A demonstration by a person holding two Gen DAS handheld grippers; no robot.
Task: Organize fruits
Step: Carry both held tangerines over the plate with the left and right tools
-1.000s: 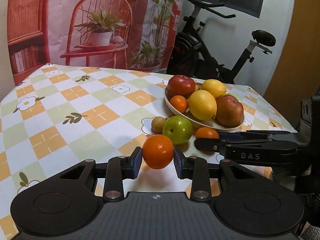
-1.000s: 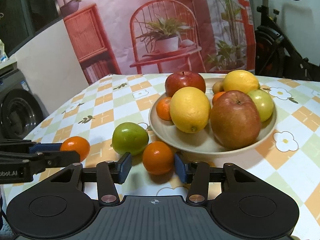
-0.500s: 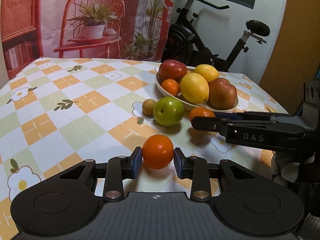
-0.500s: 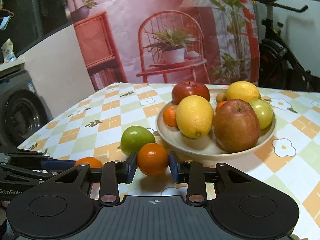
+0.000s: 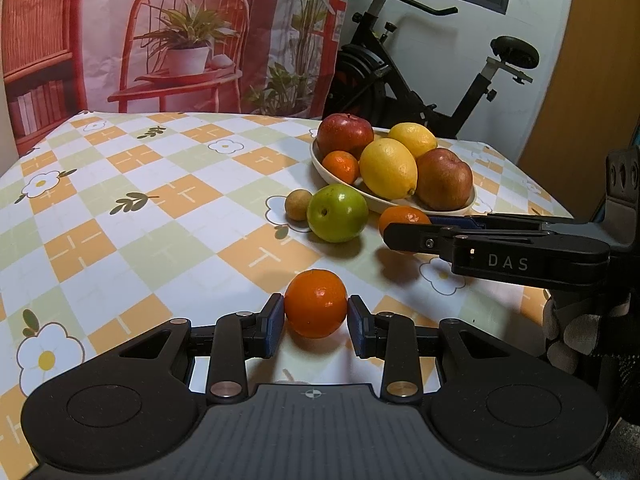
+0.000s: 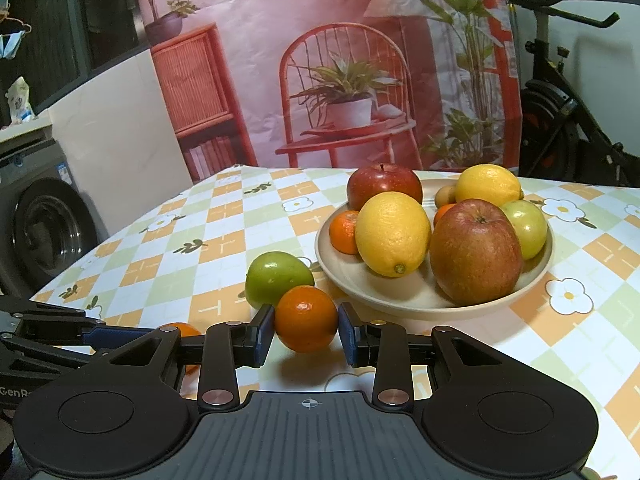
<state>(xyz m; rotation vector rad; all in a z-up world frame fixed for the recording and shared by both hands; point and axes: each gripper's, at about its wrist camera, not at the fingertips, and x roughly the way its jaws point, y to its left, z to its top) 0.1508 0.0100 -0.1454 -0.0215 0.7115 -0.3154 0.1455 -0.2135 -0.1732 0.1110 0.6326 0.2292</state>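
My left gripper (image 5: pixel 316 320) is shut on an orange (image 5: pixel 316 303), low over the checked tablecloth. My right gripper (image 6: pixel 306 330) is shut on a second orange (image 6: pixel 306 318), which shows in the left wrist view (image 5: pixel 402 218) beside the right gripper's fingers (image 5: pixel 416 236). A beige bowl (image 6: pixel 360 284) holds a red apple (image 6: pixel 384 186), two lemons (image 6: pixel 392 234), a red-green apple (image 6: pixel 476 252), small oranges and a green fruit. A green apple (image 6: pixel 276 276) and a small brown fruit (image 5: pixel 298 205) lie on the table beside the bowl.
An exercise bike (image 5: pixel 400 64) stands behind the table at the right. A printed backdrop (image 6: pixel 340 60) hangs behind the table. A washing machine (image 6: pixel 44 224) is off the table's left edge. The left gripper's body (image 6: pixel 52 336) shows low at the left.
The left gripper with its orange has drawn back from the bowl and come lower. The right gripper has closed on the second orange and lifted a little.
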